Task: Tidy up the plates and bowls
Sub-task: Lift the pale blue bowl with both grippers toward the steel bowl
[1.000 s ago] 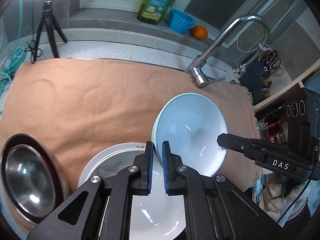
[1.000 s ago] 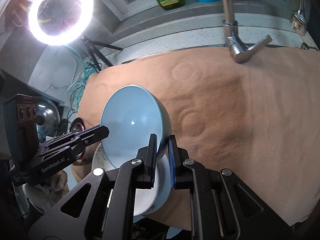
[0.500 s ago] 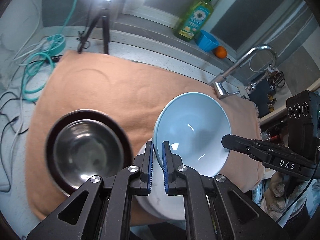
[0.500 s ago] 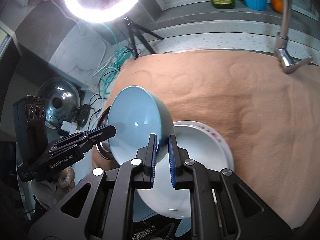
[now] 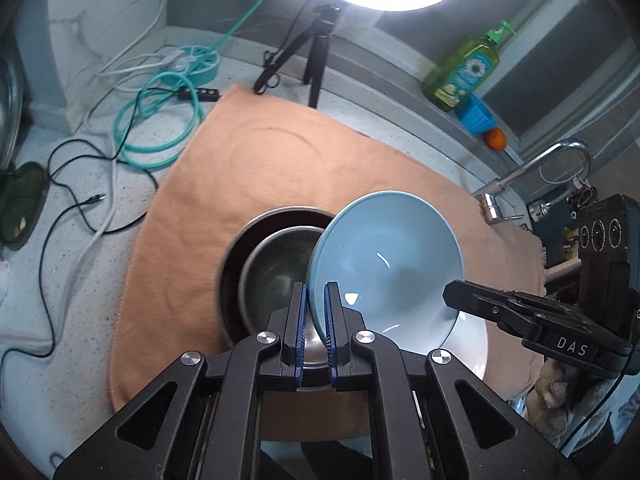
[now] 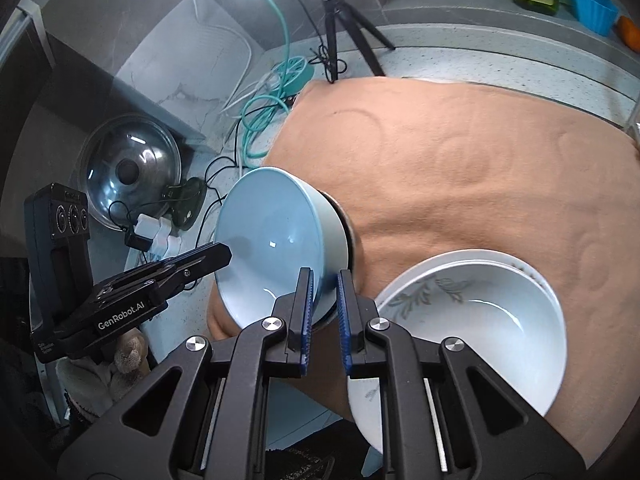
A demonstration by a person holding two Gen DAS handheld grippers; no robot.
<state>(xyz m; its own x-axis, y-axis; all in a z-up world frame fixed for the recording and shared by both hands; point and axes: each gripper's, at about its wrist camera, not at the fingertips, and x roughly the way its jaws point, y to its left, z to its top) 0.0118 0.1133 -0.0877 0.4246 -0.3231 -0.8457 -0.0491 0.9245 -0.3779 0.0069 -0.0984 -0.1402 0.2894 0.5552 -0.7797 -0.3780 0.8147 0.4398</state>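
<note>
Carried leftward across the peach towel [image 5: 248,168] since a second ago, the pale blue bowl [image 5: 384,264] now hangs tilted over the steel bowl [image 5: 276,268], off the white dishes it hovered above before. Both claws are clamped on its rim: the left gripper [image 5: 316,312] on the near-left edge, the right gripper [image 6: 323,300] on the opposite side. The steel bowl lies directly beneath and just left of the load, so the coming drop looks a short one. Only the right wrist view shows the white bowl [image 6: 480,332] nested in the leaf-patterned plate [image 6: 416,298], left behind to the right
</note>
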